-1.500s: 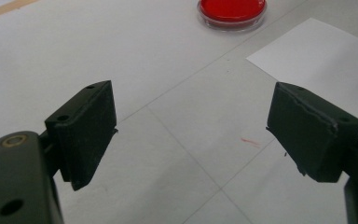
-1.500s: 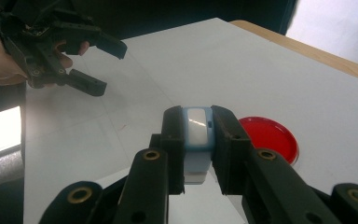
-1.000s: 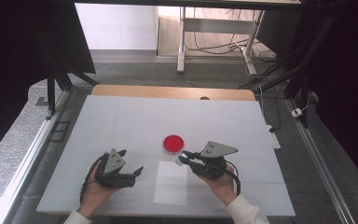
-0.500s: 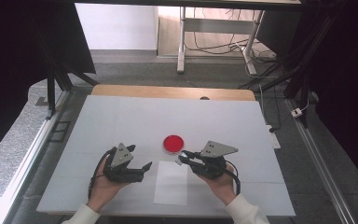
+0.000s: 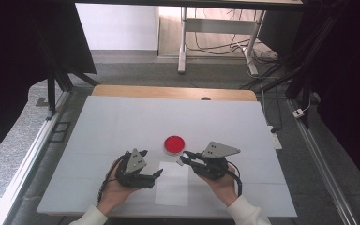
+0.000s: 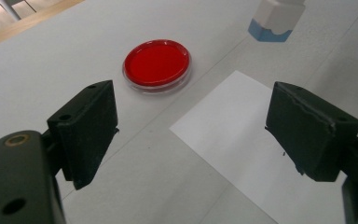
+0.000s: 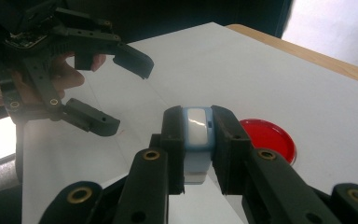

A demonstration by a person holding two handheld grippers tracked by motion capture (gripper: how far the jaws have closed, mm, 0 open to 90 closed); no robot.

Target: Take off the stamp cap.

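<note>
I see the right gripper (image 7: 196, 140) with its jaws clamped on a small white-and-blue plastic block (image 7: 196, 133), held just above the near edge of the white table (image 5: 122, 122). My left gripper (image 6: 191, 135) hangs with its jaws wide apart, empty, over the left edge of a white rectangular paper sheet (image 6: 242, 140). A round red shallow dish (image 5: 173, 144) rests on the table just beyond the sheet, between both grippers.
</note>
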